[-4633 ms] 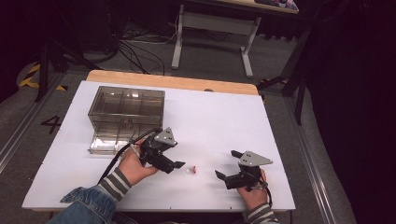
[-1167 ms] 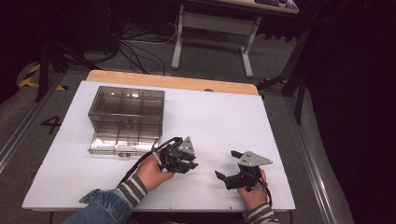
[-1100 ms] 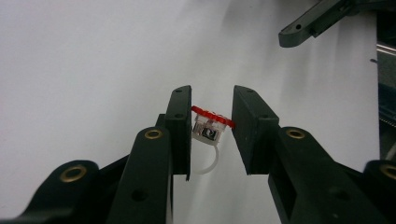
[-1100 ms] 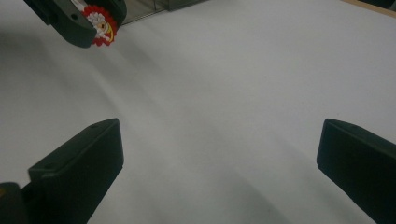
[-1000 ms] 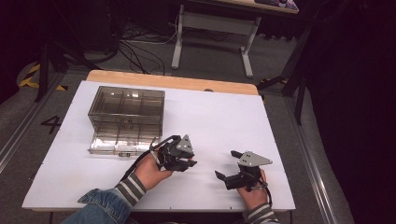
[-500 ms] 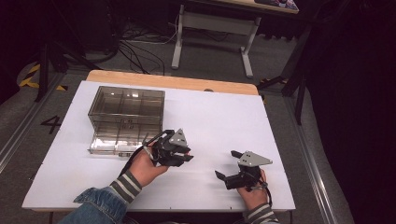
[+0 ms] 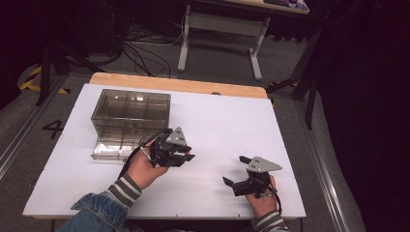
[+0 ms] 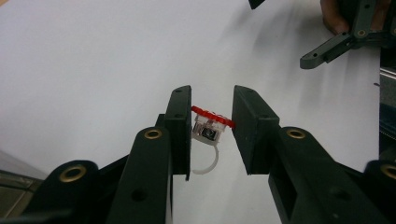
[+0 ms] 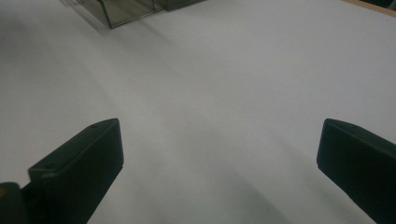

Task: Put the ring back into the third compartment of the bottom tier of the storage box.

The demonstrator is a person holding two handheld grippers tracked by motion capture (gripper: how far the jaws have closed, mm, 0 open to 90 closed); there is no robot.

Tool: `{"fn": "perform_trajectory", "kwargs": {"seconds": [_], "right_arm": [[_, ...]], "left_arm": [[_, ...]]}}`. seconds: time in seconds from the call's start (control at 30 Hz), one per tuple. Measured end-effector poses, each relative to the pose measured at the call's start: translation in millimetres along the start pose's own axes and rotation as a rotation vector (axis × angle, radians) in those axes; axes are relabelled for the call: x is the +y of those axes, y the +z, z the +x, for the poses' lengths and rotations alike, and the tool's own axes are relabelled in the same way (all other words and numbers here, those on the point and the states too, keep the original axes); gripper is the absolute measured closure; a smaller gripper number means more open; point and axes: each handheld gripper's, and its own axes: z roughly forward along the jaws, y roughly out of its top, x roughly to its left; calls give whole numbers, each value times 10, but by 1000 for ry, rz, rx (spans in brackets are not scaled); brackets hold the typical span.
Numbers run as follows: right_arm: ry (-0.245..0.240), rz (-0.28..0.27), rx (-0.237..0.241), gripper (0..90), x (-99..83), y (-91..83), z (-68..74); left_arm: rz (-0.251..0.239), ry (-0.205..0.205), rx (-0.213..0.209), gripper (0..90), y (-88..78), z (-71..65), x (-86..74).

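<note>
My left fingers clamp a small red-topped ring above the white worktop; my right fingers stand wide apart, holding nothing.

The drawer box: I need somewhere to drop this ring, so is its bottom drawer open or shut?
Open. In the high view the bottom drawer sticks out from the front of the clear drawer box onto the table.

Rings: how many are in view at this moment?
1: a small ring with a red top, clamped between the left gripper jaws above the white table. Others could lie unseen in the drawer box.
</note>
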Motion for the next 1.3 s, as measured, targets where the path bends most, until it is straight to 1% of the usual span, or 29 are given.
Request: {"fn": "perform_trajectory", "kwargs": {"seconds": [0.33, 0.6, 1.07, 1.17, 1.3], "right_arm": [[0, 1, 2, 12, 0, 0, 2], [-4, 2, 2, 12, 0, 0, 1], [-6, 1, 3, 12, -1, -1, 0], [-7, 1, 3, 12, -1, 0, 0], [-6, 0, 2, 12, 0, 1, 1]], "left_arm": [[-8, -32, 28, 686, -115, 117, -49], [-5, -59, 52, 685, -204, 220, -101], [16, -100, 91, 684, -343, 386, -219], [18, -118, 97, 683, -361, 419, -251], [30, -126, 104, 683, -371, 449, -280]]}}
